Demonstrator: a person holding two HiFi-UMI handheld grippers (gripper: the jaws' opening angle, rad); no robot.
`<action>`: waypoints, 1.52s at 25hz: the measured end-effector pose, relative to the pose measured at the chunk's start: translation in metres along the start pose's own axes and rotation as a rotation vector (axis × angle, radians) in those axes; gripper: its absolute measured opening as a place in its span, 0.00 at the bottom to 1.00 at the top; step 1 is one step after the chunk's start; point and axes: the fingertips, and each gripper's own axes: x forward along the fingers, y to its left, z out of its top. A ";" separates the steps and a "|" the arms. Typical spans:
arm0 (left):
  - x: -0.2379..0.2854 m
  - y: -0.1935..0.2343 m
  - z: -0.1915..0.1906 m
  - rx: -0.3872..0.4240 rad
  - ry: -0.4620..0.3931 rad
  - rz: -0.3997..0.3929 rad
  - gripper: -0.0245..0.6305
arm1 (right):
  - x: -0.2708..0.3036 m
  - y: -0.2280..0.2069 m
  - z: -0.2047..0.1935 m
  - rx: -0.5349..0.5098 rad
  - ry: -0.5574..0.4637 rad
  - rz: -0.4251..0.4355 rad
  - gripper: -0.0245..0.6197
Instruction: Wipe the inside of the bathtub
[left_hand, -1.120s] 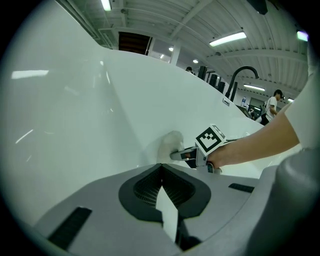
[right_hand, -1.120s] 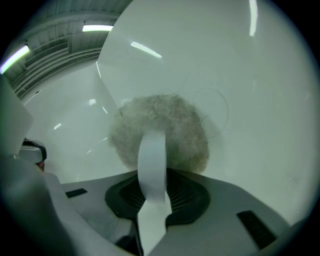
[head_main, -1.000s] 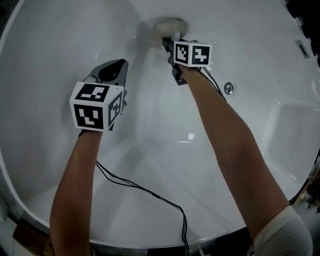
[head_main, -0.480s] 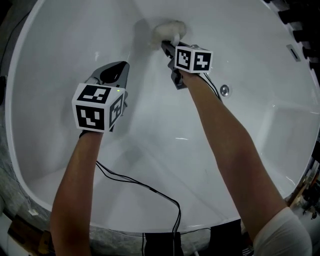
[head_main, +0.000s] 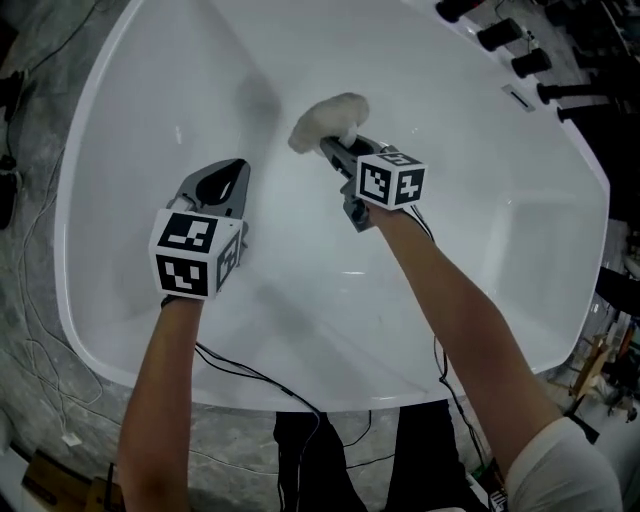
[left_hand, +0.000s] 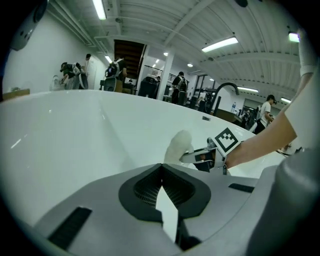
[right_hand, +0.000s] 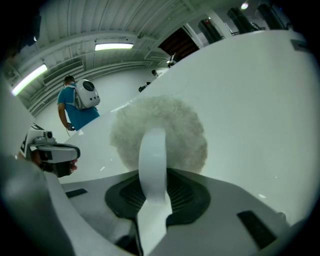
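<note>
Left claw (head_main: 224, 172) empty, right claw (head_main: 336, 150) carrying a fluffy pad (head_main: 328, 118), both inside the white tub (head_main: 130, 130).
At centre left of the head view, the left claw hangs over the tub's sloping wall, its jaws closed tip to tip with nothing between them. Just beside it, in the upper middle, the right claw is clamped on the pad's white strip. The pad is close to the tub's inner wall, but contact cannot be made out. A dark cable (head_main: 250, 372) trails over the near rim.
</note>
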 end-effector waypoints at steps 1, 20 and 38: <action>-0.010 -0.009 0.005 0.016 -0.001 -0.013 0.05 | -0.021 0.006 -0.001 0.010 -0.003 0.006 0.18; -0.131 -0.240 0.059 0.000 -0.014 -0.165 0.05 | -0.367 0.070 -0.005 0.102 -0.122 -0.097 0.18; -0.224 -0.487 0.100 0.018 -0.062 -0.151 0.05 | -0.655 0.087 -0.033 0.138 -0.254 -0.142 0.18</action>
